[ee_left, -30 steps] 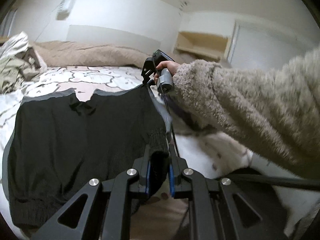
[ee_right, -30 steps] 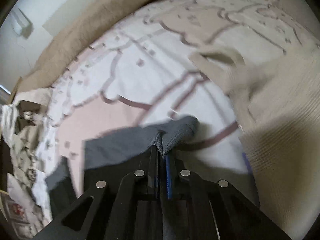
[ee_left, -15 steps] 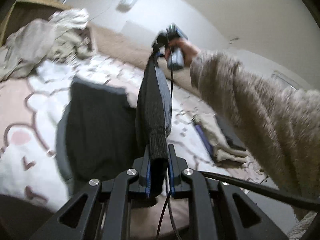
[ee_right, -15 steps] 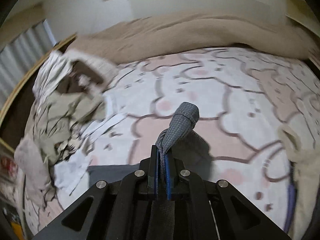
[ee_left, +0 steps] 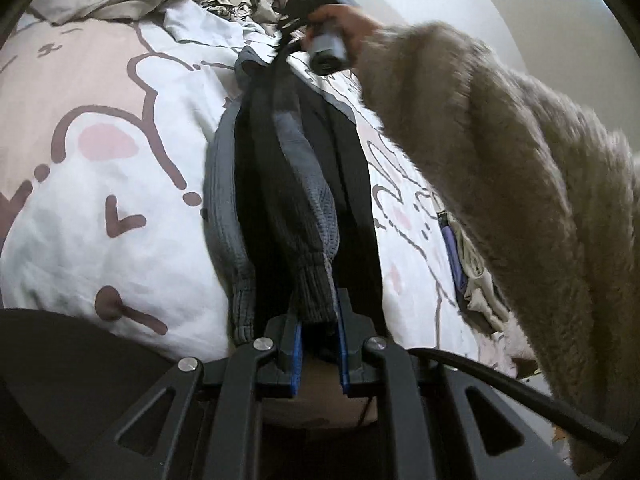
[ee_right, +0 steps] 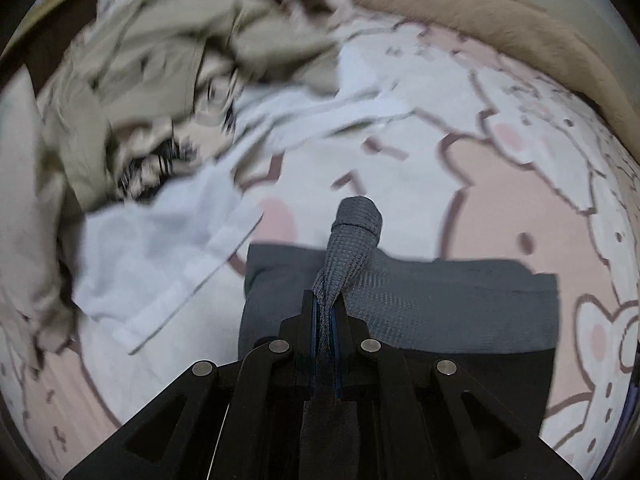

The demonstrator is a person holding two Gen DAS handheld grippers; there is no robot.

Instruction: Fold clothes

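Left wrist view looks along a dark knit sweater (ee_left: 296,184) stretched in a narrow band between 2 grippers. The left gripper (ee_left: 318,344) has its jaws clamped on the ribbed hem, which bunches between the blue pads. At the far end the right gripper (ee_left: 304,8), held in a hand (ee_left: 340,24) coming out of a fluffy beige sleeve (ee_left: 500,168), pinches the sweater's other end. Holding both ends of 1 edge this way keeps that side taut and straight, so it can be carried across the garment as a single line, not a sagging flap.

Right wrist view shows the same grip from the other end: the right jaws are shut on a twisted grey rib of the sweater (ee_right: 352,248), which pokes forward past the fingertips. Below and ahead, the rest of the garment lies flat on the bed (ee_right: 500,208), whose cover bears a pink and white cartoon print. So the sweater is part lifted and part resting on the bed, which I judge to be a side fold under way, with the lying portion acting as the base.

A pile of crumpled clothes (ee_right: 152,80) sits at the far side of the bed, well apart from the sweater, and a white garment (ee_right: 172,248) lies near its corner. Some other fabric (ee_left: 472,264) rests at the bed's edge below the sleeve.
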